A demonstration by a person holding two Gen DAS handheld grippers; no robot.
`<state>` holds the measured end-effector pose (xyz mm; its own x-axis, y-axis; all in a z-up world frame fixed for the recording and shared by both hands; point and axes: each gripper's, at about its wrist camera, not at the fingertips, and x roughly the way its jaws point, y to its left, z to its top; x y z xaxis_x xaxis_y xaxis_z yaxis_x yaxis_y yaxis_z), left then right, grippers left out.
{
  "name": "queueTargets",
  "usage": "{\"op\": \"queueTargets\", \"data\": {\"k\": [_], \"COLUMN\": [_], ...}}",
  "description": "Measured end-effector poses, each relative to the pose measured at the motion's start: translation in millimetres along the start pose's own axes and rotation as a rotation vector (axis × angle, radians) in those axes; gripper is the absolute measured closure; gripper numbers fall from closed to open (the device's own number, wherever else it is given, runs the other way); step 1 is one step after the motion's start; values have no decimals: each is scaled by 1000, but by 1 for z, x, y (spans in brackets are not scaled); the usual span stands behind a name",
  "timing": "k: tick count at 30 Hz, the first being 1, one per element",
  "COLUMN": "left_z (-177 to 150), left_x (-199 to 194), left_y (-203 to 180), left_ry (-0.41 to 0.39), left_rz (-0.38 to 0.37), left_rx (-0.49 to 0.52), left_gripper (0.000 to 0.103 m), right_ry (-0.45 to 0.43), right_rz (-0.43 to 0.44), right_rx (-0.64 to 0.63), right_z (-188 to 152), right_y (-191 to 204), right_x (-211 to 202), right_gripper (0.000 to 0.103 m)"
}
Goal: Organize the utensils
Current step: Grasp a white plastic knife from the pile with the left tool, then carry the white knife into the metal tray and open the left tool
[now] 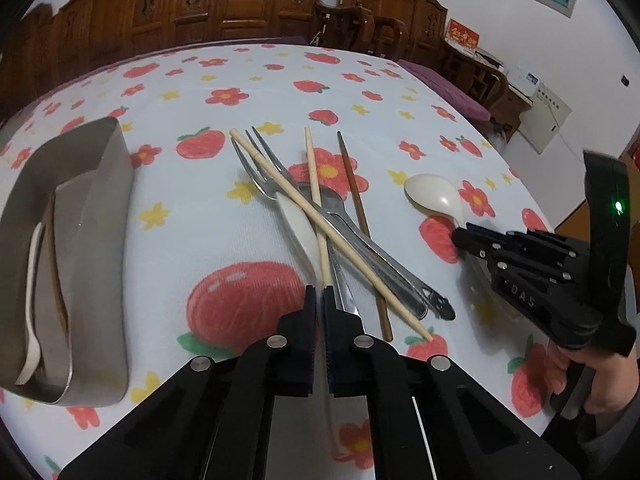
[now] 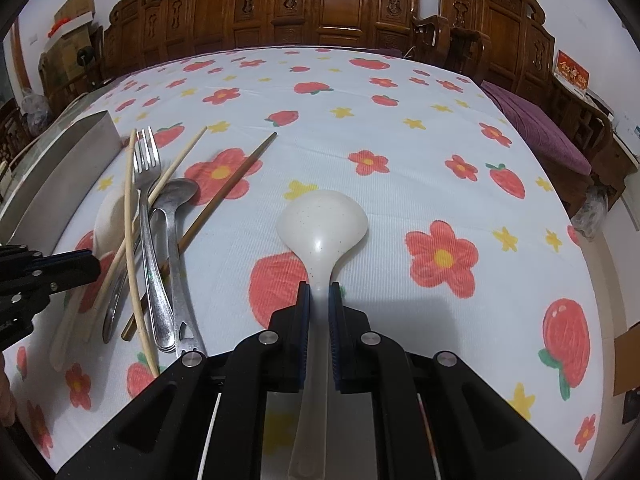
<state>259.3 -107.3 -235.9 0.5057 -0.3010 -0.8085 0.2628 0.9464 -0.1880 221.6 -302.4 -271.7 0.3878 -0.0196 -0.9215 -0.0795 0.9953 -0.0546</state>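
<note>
One white spoon (image 1: 30,312) is already stowed in the steel holder (image 1: 100,240) at the table's left edge (pile unsorted), while a pale chopstick (image 1: 316,208) is clamped by the left gripper (image 1: 318,294) and the white ladle spoon (image 2: 322,228) by the right gripper (image 2: 320,288).

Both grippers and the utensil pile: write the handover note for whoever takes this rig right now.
Left gripper: shut on a pale wooden chopstick in the pile.
Right gripper: shut on the handle of the white plastic spoon, its bowl apparently low over the flowered tablecloth.
Pile: steel fork, steel spoon, second pale chopstick, dark brown chopstick and a white spoon underneath, all crossed.
Done: the steel holder on the left already has a white utensil inside.
Left: move both gripped pieces to the holder, then the rest of the pile.
</note>
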Motion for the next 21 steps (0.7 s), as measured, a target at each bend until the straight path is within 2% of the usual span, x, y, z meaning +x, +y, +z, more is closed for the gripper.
{"op": "queueTargets", "data": {"k": [8, 21], "left_z": [-3, 7], "left_x": [-20, -62], "left_y": [4, 25], "left_ry": [-16, -79], "left_rz": [18, 62], "left_rx": [30, 67], "left_gripper": [100, 100], "right_ry": [-2, -87], "right_rz": [13, 79], "right_rx": [-3, 0], "right_z": [0, 5], "right_y": [6, 27], "right_x": [-3, -39], "right_gripper": [92, 92]}}
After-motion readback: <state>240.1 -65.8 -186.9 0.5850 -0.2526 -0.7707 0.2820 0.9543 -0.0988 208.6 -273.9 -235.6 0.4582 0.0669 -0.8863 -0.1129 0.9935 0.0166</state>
